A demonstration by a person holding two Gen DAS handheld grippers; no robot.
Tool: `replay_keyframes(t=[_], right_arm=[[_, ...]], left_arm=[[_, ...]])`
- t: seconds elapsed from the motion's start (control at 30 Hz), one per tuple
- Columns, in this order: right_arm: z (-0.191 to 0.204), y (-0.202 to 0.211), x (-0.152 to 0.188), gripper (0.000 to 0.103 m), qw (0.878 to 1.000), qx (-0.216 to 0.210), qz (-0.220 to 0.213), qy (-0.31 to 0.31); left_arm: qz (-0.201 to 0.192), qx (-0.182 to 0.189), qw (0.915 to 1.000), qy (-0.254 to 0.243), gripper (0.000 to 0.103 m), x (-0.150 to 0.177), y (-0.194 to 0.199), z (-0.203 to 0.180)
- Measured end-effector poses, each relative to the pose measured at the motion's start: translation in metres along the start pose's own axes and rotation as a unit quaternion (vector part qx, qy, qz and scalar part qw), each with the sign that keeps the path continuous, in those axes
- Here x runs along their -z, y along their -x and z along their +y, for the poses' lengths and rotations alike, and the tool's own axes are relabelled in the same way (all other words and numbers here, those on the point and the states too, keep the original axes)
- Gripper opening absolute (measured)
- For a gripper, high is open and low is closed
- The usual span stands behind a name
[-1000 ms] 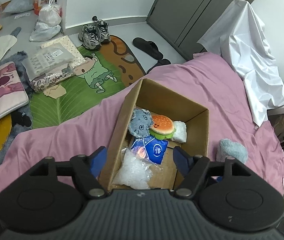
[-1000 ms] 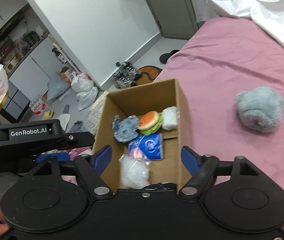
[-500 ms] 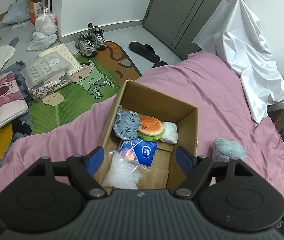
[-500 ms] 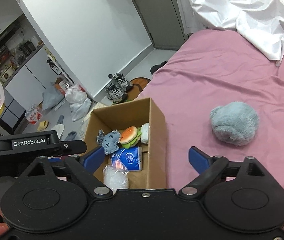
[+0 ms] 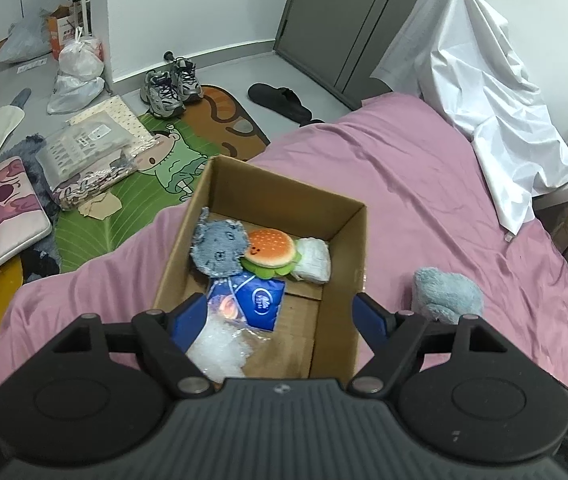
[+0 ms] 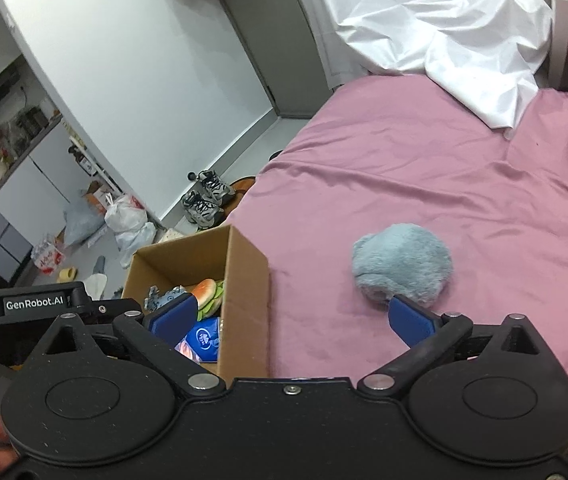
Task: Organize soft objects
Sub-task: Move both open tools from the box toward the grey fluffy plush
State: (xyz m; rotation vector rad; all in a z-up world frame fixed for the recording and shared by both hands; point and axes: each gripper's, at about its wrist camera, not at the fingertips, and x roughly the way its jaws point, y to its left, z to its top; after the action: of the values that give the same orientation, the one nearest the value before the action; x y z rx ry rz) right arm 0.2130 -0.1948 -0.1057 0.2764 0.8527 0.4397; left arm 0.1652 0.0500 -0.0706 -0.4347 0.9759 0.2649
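An open cardboard box point(image 5: 276, 196) sits on the pink bed. It holds a grey denim plush point(image 5: 220, 252), a burger plush point(image 5: 270, 248), a white soft bundle point(image 5: 313, 260), a blue tissue pack point(image 5: 254, 304) and a clear plastic bag point(image 5: 220, 350). A fluffy grey-blue plush point(image 6: 401, 264) lies on the bed right of the box point(image 6: 244, 276); it also shows in the left wrist view point(image 5: 445, 294). My left gripper point(image 5: 280, 316) is open and empty above the box's near end. My right gripper point(image 6: 289, 314) is open and empty, its right finger close to the fluffy plush.
A white sheet point(image 6: 435, 36) is draped at the far end of the bed. The pink bedsheet point(image 6: 443, 168) spreads around the plush. On the floor to the left lie sneakers point(image 5: 170, 86), a slipper point(image 5: 280, 100), a cartoon rug point(image 5: 164, 160), bags and cushions.
Both grippers pulled back and up from the box. The right gripper swung right, so the fluffy plush now lies nearer its centre and the box sits at its left.
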Motion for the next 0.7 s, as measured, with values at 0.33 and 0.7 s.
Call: replay_keyframes(t=[0.33, 0.7], right_arm=[[-0.03, -0.003, -0.002, 0.103, 1.0, -0.011, 0.014, -0.017], [-0.068, -0.003, -0.007, 0.102, 0.998, -0.015, 0.02, -0.049]], left_arm=[[0.003, -0.007, 0.9999, -0.01, 0.078, 0.001, -0.009, -0.028], [-0.001, 0.005, 0.9993, -0.036, 0.078, 0.004, -0.015, -0.064]])
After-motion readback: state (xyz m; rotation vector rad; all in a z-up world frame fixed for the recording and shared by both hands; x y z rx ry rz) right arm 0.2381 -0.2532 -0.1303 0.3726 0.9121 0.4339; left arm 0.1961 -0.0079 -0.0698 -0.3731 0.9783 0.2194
